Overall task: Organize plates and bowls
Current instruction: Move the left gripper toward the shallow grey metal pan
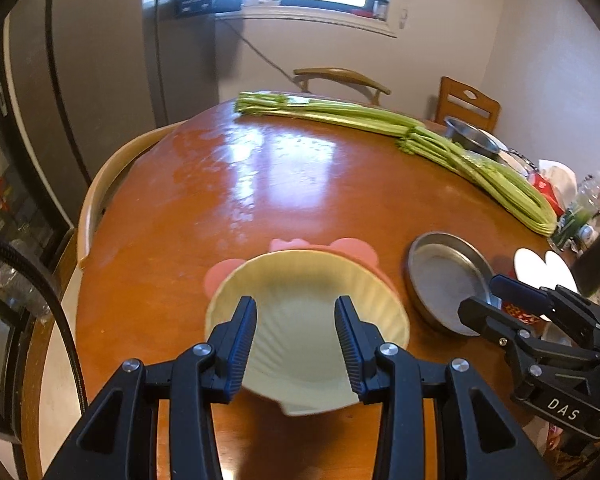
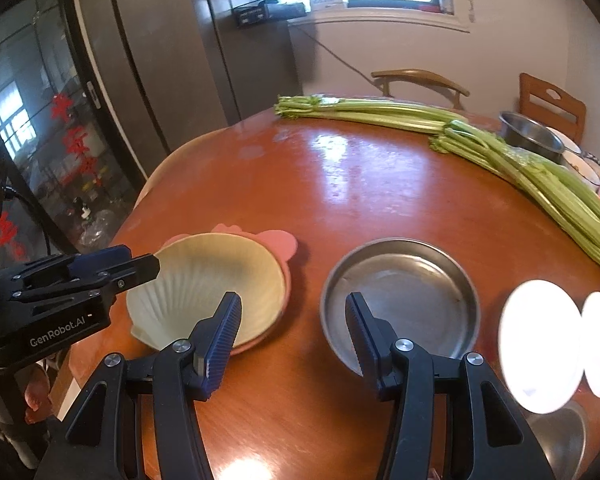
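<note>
The left claw [image 1: 296, 316] hangs wide open over the yellow shell bowl [image 1: 300, 304], gripping nothing; the bowl sits on a pink plate [image 1: 284, 246] on the table [image 1: 260, 184]. The right claw [image 2: 294, 316] is also spread and empty, between the bowl and the metal plate [image 2: 404, 288]. Two white plates [image 2: 540, 344] lie further right. Risk, I judge: the bowl's thin fluted rim could slip from the left claw and drag the pink plate along. Both claws point forward, tilted down.
</note>
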The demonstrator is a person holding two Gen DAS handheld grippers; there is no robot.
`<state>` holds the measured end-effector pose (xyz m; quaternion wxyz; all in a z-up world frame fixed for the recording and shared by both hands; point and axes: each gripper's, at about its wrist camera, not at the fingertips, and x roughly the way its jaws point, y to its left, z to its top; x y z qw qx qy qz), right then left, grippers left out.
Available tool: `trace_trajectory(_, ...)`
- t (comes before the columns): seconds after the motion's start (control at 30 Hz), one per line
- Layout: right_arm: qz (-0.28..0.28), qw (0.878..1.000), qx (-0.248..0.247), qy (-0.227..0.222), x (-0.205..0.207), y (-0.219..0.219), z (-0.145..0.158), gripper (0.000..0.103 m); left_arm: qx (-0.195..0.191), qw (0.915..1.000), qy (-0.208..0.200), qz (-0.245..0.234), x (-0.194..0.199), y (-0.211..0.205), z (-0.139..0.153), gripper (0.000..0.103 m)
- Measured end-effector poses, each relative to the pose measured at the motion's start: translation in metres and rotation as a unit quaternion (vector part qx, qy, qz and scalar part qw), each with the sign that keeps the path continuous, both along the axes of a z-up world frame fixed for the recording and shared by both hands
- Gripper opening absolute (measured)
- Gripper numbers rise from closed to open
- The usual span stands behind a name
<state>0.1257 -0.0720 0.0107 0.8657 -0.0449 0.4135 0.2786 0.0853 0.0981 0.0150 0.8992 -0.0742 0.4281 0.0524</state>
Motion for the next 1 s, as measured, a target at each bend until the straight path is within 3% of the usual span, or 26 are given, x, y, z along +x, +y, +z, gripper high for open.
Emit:
trace_trajectory(0.63, -0.046, 0.999, 0.024, -0.016, -0.012, -0.062, 0.021, 0.057, 0.023, 0.9981, -0.008, -0.057, 0.01, -0.064, 0.016, 0.041)
trace_trajectory(1.0, -0.074, 0.997, 0.035, 0.002, -0.016, -0.089, 0.012, 0.057, 0.032, 0.9954, 0.008, -0.09, 0.026, -0.096, 0.007, 0.041)
